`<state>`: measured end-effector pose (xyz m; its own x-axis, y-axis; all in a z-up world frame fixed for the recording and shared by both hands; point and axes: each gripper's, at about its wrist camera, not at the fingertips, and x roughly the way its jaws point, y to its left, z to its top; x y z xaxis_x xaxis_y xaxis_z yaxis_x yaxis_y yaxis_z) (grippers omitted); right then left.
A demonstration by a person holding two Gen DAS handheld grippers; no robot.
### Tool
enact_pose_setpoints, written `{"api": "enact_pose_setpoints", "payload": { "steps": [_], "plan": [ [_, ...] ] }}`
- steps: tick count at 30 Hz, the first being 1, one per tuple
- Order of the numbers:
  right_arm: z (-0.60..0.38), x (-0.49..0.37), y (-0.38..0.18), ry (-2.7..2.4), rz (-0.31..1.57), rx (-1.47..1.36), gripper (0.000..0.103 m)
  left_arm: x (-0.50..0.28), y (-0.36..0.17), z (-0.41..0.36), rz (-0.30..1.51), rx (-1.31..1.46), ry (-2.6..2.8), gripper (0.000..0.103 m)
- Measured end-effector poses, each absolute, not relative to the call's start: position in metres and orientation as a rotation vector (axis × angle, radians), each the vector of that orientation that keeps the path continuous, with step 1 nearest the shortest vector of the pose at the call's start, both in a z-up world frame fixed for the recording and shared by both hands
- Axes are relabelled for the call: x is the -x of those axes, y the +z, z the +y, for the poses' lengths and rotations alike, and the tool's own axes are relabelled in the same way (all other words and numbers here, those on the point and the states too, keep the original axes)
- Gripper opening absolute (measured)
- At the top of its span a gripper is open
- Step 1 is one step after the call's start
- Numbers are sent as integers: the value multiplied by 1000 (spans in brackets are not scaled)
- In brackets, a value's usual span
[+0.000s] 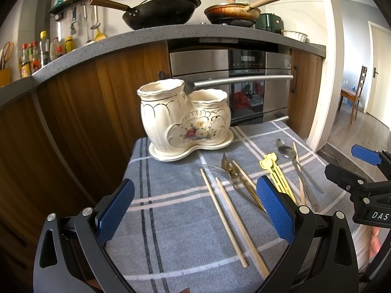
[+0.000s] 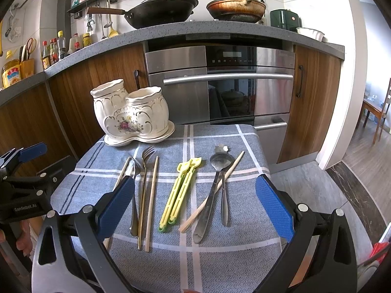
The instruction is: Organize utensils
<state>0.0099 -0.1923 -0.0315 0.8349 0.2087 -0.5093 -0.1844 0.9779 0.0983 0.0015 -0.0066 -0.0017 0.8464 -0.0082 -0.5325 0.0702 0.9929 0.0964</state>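
Right gripper (image 2: 195, 205) fingers spread, left gripper (image 1: 195, 205) fingers spread, chopsticks (image 1: 229, 219), ceramic holder (image 2: 132, 117) behind

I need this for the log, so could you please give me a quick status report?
Left gripper and right gripper open, empty. Utensils flat on checked cloth; ceramic holder empty. Nothing blocking.

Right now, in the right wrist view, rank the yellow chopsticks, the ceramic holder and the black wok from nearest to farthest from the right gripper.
1. yellow chopsticks: on the cloth, between the open fingers of the right gripper.
2. ceramic holder: far-left corner of the cloth.
3. black wok: up on the counter behind.
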Motion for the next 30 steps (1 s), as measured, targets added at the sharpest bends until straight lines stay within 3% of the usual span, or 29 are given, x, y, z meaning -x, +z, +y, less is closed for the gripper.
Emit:
{"api": "enact_pose_setpoints", "payload": {
  "steps": [30],
  "plan": [
    [-193, -13, -41, 208, 556, -43, 98, -6, -7, -4, 570, -110, -43, 99]
  ]
}}
